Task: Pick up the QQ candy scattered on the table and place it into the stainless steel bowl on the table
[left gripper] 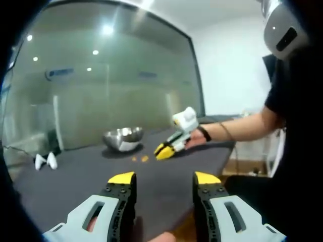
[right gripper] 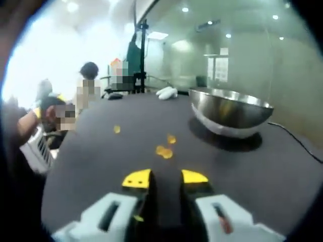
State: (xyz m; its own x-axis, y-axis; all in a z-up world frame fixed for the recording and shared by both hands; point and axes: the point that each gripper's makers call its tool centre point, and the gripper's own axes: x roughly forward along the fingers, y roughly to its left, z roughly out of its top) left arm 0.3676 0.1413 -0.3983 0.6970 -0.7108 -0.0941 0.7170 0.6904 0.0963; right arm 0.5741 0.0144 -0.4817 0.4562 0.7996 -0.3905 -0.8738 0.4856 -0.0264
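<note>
A dark table [right gripper: 101,166] is bordered by a glass wall [left gripper: 101,75]. The steel bowl [right gripper: 229,112] stands well inside its edges. Candies [right gripper: 164,151] lie just ahead of the right gripper [right gripper: 165,177], jaws narrowly parted. The left gripper [left gripper: 165,178] is held wide, empty.

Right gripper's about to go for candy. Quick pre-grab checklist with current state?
1. Right gripper open, nothing between jaws: ok.
2. Candy pieces ahead of its tips on the table: ok.
3. Tips already around a piece: not ok, they sit short of it.
4. Bowl upright, path to it free: ok.
5. Bowl contents: cannot tell.
6. Left gripper open, back from the candy: ok.
</note>
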